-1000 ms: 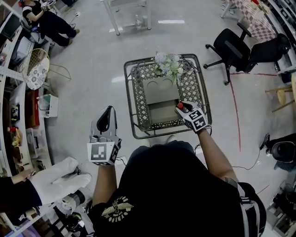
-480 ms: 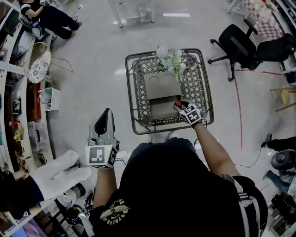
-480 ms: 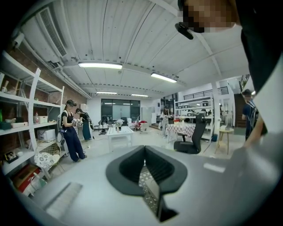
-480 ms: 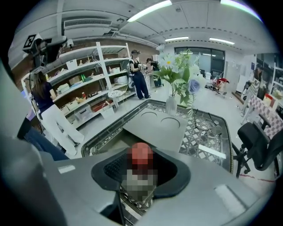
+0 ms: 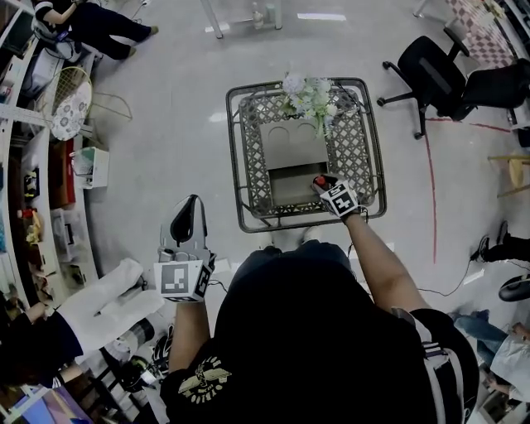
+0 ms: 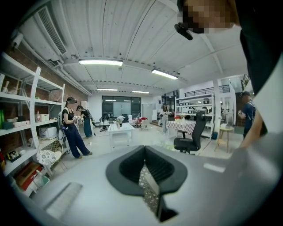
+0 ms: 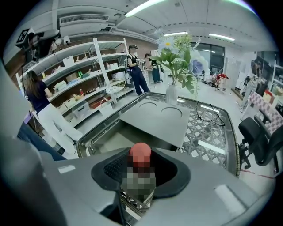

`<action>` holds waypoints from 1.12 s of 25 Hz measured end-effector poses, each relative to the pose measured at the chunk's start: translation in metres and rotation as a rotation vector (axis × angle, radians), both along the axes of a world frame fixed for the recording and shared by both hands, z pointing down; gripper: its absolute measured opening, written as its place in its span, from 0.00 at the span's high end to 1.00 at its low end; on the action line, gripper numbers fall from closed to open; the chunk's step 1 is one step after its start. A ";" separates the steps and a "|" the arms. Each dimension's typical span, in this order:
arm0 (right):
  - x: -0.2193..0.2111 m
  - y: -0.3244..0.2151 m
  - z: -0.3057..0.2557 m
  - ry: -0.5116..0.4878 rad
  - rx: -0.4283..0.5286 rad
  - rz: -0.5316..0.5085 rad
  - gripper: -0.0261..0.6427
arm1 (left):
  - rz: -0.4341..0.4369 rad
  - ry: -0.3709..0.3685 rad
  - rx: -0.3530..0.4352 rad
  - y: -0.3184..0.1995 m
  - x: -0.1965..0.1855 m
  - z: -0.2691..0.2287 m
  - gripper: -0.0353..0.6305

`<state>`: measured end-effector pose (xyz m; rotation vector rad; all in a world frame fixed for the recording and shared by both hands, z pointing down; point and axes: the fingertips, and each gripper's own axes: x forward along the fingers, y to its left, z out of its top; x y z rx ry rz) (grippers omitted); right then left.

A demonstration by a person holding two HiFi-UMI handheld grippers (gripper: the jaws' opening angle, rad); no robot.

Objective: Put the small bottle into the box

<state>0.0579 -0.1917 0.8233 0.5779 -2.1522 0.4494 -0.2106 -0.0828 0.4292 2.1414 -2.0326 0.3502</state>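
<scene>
The small bottle [image 5: 319, 180] with a red cap [image 7: 140, 154] is held upright in my right gripper [image 5: 324, 185], whose jaws are shut on it [image 7: 138, 185]. It hangs over the right edge of the open grey box [image 5: 286, 186] on the metal lattice table [image 5: 356, 153]. The box's lid [image 7: 157, 119] lies flipped open behind it, and the box's inside [image 7: 108, 139] shows just ahead of the bottle. My left gripper [image 5: 185, 219] is held off the table's left, over the floor, shut with nothing in it [image 6: 146, 176].
A white vase of flowers [image 5: 310, 98] stands at the table's far edge [image 7: 171, 93]. Glasses [image 7: 208, 115] lie on the lattice at the right. Black office chairs [image 5: 439, 79] stand to the right, shelves [image 5: 33, 182] and people [image 5: 91, 21] to the left.
The head view has shifted, so the table sits higher in frame. My right gripper with the bottle has stayed at the box's right edge. The left gripper has barely moved.
</scene>
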 end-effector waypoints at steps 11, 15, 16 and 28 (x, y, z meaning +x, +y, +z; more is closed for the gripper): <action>-0.010 0.008 0.011 -0.028 0.017 0.016 0.73 | 0.015 -0.009 -0.004 0.009 0.004 0.001 0.95; -0.001 0.021 0.016 0.004 -0.061 0.028 0.66 | 0.028 -0.010 0.008 0.011 0.009 -0.002 0.95; 0.000 0.023 0.017 0.004 -0.073 0.037 0.65 | 0.032 -0.010 0.010 0.011 0.010 -0.004 0.95; 0.018 0.020 -0.024 -0.039 0.019 0.065 0.74 | 0.075 0.007 0.046 0.016 0.025 -0.011 0.95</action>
